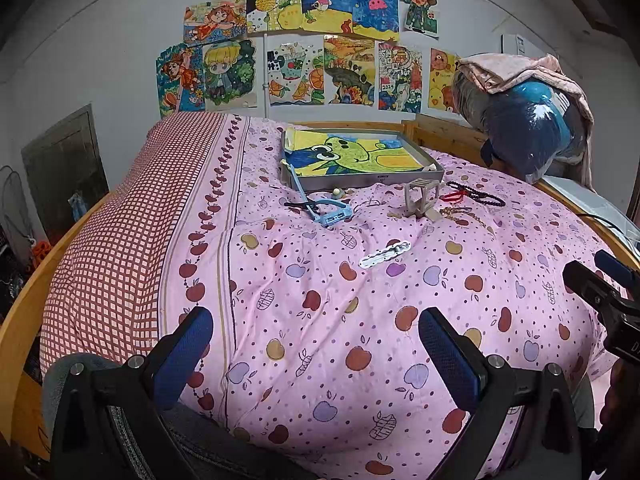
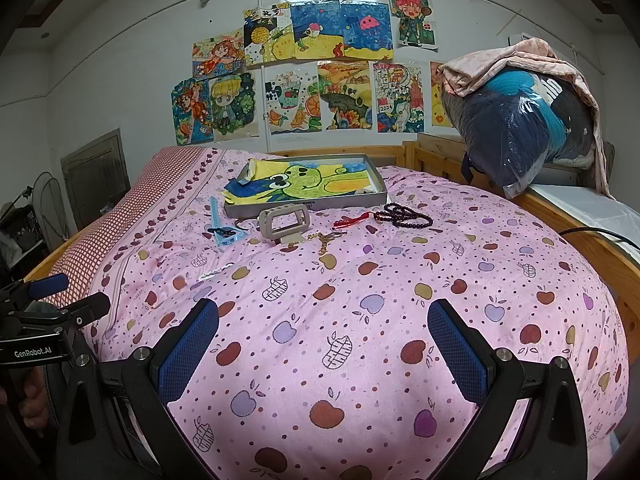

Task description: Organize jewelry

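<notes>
On a pink apple-print quilt (image 1: pixel 320 320) lie the jewelry pieces, far ahead of both grippers. A grey metal tray (image 1: pixel 372 179) (image 2: pixel 304 206) lined with a frog drawing sits at the back. In front of it are a blue watch strap (image 1: pixel 320 208) (image 2: pixel 224 232), a beige watch band (image 1: pixel 420 198) (image 2: pixel 284 222), a dark bead bracelet with a red tassel (image 1: pixel 476 196) (image 2: pixel 408 216) and a gold chain (image 1: pixel 464 214) (image 2: pixel 326 240). A white bracelet (image 1: pixel 385 255) (image 2: pixel 214 272) lies nearer. My left gripper (image 1: pixel 316 356) (image 2: pixel 70 296) and right gripper (image 2: pixel 324 352) (image 1: pixel 596 270) hover open and hold nothing.
A wooden bed frame (image 2: pixel 580 224) borders the quilt. A plastic-wrapped bundle of clothes (image 2: pixel 520 128) sits at the back right. A black cable (image 2: pixel 600 234) runs along the right side. Drawings (image 2: pixel 320 80) cover the wall behind. A person's hand (image 2: pixel 32 396) holds the left handle.
</notes>
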`<state>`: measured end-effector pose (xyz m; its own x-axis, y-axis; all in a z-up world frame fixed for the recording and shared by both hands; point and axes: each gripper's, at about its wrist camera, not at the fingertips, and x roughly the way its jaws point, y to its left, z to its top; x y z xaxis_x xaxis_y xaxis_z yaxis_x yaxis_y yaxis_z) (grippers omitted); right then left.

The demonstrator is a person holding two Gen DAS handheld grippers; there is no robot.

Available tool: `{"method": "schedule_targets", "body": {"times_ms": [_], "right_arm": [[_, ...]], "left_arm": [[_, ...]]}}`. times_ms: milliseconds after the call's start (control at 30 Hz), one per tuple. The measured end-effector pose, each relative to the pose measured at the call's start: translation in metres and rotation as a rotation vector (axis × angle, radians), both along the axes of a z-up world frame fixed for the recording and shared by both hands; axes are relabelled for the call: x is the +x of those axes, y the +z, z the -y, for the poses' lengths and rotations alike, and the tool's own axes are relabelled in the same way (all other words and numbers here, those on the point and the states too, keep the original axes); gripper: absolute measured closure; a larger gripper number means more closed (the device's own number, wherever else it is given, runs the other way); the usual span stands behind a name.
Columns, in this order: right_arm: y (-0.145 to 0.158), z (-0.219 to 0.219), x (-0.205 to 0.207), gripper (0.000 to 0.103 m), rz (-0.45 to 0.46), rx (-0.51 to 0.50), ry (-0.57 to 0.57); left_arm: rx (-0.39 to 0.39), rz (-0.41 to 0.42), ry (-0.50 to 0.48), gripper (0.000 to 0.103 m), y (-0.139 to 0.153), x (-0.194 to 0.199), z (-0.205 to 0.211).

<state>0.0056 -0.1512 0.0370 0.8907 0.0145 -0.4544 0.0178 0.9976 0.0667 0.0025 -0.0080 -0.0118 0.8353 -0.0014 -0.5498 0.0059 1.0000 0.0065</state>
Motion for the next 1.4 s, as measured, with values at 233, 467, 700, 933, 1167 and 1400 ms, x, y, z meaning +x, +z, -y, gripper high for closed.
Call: {"method": "schedule_targets", "body": {"times_ms": [233,467,700,933,1167,1400], "right_arm": [[0.000,-0.001,0.000,0.001,-0.001,0.001,0.000],[-0.002,0.000,0.001,0.001,-0.005,0.000,0.001],[-0.006,0.001,0.007,0.001,-0.009,-0.023,0.002],[0.002,0.011,0.027,0.001,0.010,0.014,0.051],[0.013,0.007,0.062,0.001,-0.033,-0.009,0.088],[0.028,-0.004,0.107,0.001,-0.072,-0.025,0.148]], "left_arm": [[0.001,-0.001,0.000,0.000,0.000,0.000,0.000],[0.002,-0.009,0.001,0.000,-0.001,0.002,-0.002],[-0.001,-0.033,-0.021,0.000,-0.001,0.015,-0.005],[-0.027,-0.060,-0.038,0.000,0.005,0.050,-0.018],[-0.011,-0.104,-0.029,0.000,0.013,0.096,-0.040],[-0.017,-0.155,-0.013,0.000,0.016,0.140,-0.063]]}}
